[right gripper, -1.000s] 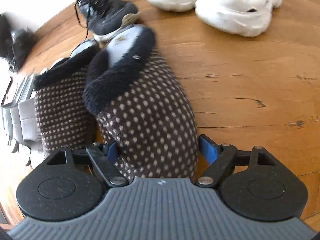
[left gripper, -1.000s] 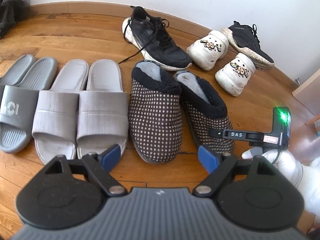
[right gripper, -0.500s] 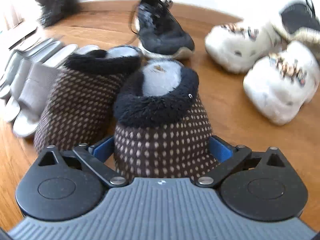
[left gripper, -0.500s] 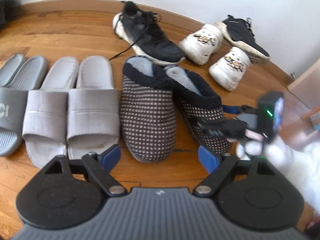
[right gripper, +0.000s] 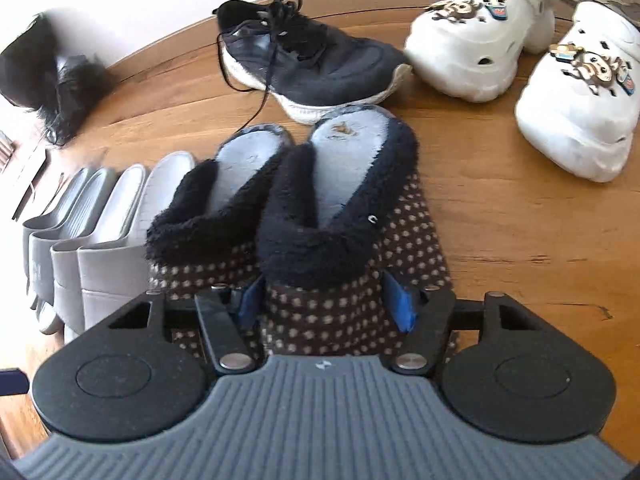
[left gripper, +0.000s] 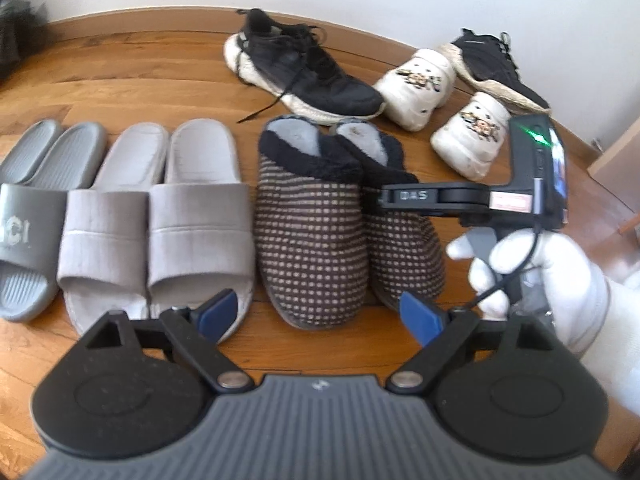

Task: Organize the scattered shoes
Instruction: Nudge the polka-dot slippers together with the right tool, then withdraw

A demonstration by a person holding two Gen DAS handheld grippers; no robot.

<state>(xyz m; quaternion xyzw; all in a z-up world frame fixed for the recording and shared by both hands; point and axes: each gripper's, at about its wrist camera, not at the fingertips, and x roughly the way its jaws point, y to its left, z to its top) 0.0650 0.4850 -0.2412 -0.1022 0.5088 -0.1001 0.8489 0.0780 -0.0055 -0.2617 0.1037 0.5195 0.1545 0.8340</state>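
Three pairs sit lined up; our right gripper (right gripper: 322, 308) clamps the brown dotted fleece slipper (right gripper: 340, 248) beside its mate (left gripper: 310, 220). Left gripper (left gripper: 320, 312) gapes empty. Black sneakers (left gripper: 304, 76) and white clogs (left gripper: 420, 84) lie scattered.

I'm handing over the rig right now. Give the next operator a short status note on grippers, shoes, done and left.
Right gripper: shut on the right dotted slipper, set against its mate.
Left gripper: open, empty, above the floor.
Done: dark grey slides, light grey slides and dotted slippers are in one row.
Left: release the slipper; pair the black sneaker with the far sneaker by the wall; line up the two white clogs, which lie askew.
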